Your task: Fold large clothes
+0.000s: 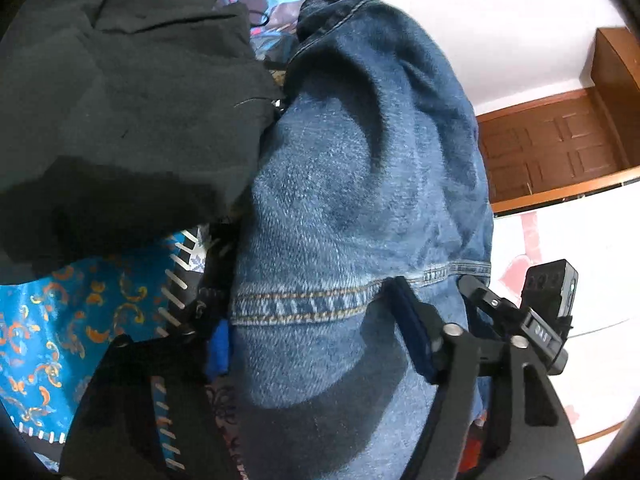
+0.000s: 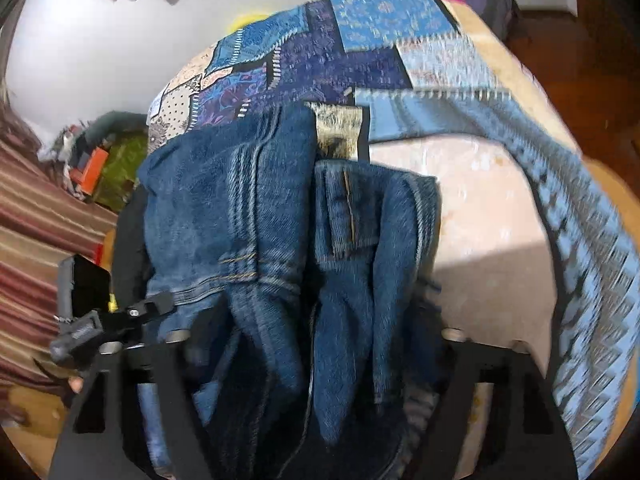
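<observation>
Blue denim jeans (image 1: 352, 184) fill the left wrist view, bunched and lifted over the patchwork bedspread. My left gripper (image 1: 312, 332) is shut on the jeans near a stitched seam; one blue-padded finger (image 1: 412, 328) shows on the right, the other on the left is half hidden by cloth. In the right wrist view the same jeans (image 2: 280, 220) hang in folds between my fingers. My right gripper (image 2: 312, 344) is shut on the jeans; its fingertips are buried in denim. A black garment (image 1: 132, 100) lies beside the jeans at the left.
The patchwork bedspread (image 2: 360, 52) covers the bed, with a pale pink sheet (image 2: 480, 200) to the right. A wooden door (image 1: 560, 148) and white wall stand behind. Clutter and a striped cloth (image 2: 36, 220) lie at the left.
</observation>
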